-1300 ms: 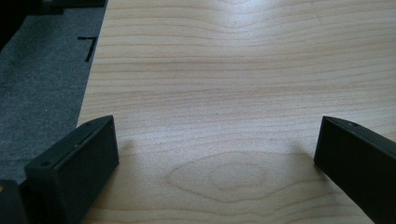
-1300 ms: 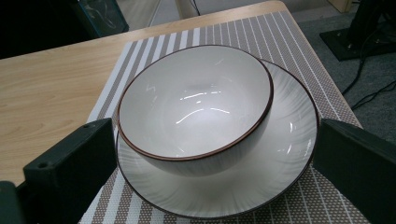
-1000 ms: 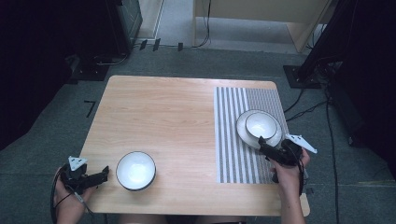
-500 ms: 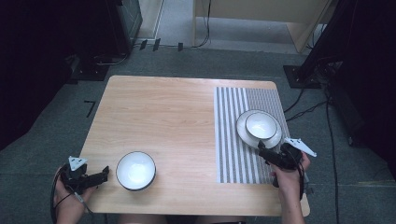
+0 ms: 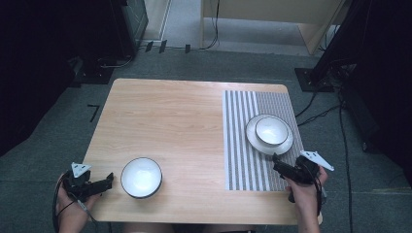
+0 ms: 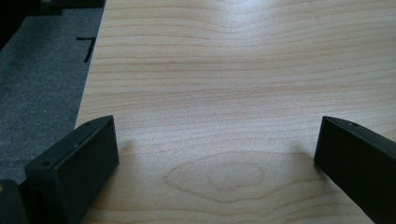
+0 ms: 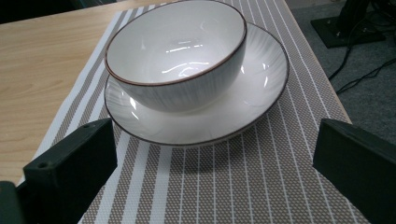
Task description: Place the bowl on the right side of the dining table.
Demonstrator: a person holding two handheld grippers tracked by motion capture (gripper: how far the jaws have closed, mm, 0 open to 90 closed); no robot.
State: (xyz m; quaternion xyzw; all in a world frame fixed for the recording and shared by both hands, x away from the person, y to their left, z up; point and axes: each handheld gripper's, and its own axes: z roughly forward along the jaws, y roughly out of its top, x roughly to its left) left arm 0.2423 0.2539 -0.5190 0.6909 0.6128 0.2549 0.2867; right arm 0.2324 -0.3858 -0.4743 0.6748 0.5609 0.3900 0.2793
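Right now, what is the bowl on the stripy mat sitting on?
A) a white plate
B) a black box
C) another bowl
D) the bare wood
A: the bowl on the striped mat sits in the middle of a wide white plate, whose rim shows all around it in the right gripper view, with the right hand-held gripper open just in front of it.
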